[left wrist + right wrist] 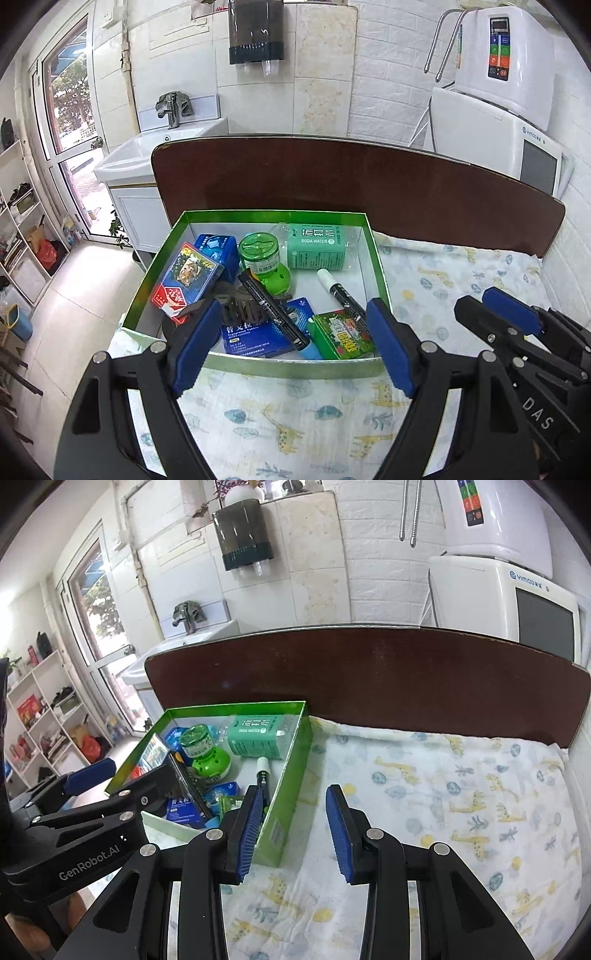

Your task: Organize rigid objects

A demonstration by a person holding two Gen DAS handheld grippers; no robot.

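Observation:
A green-rimmed box (373, 240) sits on the giraffe-print cloth (295, 417) and holds several items: a soda water bottle (317, 245), a green jar (258, 253), a card pack (186, 282), two black markers (341, 291), a blue tablet box (251, 336) and a small green box (341, 334). My left gripper (291, 347) is open and empty over the box's near wall. My right gripper (293, 827) is open and empty, just right of the box's right wall (291, 775); it also shows in the left wrist view (491, 306).
A dark wooden headboard (351, 177) stands behind the box. A white sink cabinet (136, 206) is to the left, and a white water dispenser (495, 110) is at the back right. Patterned cloth spreads to the right of the box (461, 794).

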